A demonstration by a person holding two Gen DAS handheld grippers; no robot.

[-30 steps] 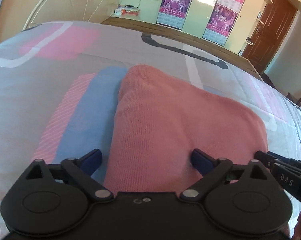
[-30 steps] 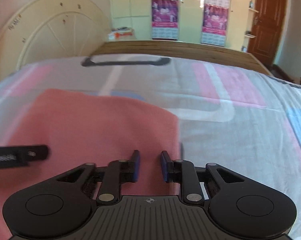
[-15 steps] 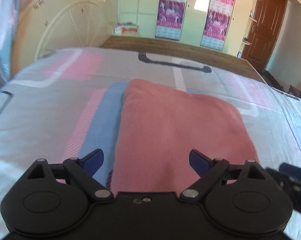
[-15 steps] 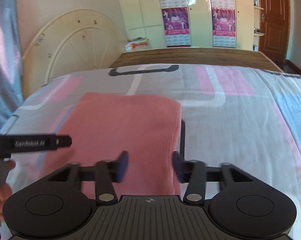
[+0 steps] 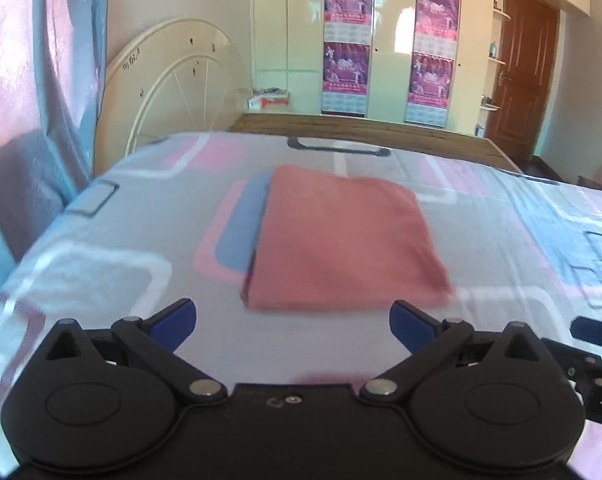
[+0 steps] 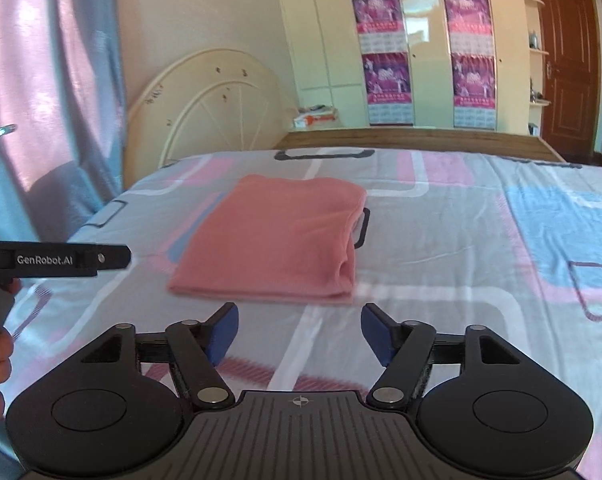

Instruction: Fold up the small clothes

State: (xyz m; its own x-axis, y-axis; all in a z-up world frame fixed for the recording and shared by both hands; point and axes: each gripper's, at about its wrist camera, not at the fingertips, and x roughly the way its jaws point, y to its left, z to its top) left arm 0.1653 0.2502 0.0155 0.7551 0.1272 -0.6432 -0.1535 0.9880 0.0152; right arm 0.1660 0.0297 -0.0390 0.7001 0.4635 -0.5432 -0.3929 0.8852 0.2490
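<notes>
1. Left gripper: fingers spreading wide, holding nothing.
2. Right gripper: fingers opening, nothing between them.
3. Beyond both, apart from them, a folded pink garment lies flat on the bed.

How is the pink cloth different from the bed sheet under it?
The pink cloth is one plain colour, while the bed sheet has pink, blue, white and grey shapes. The cloth is folded into a neat stack of layers; the sheet lies spread out flat. The cloth is small and covers only a patch of the sheet, which stretches across the whole bed. Both are soft fabric, and neither gripper is touching them.
</notes>
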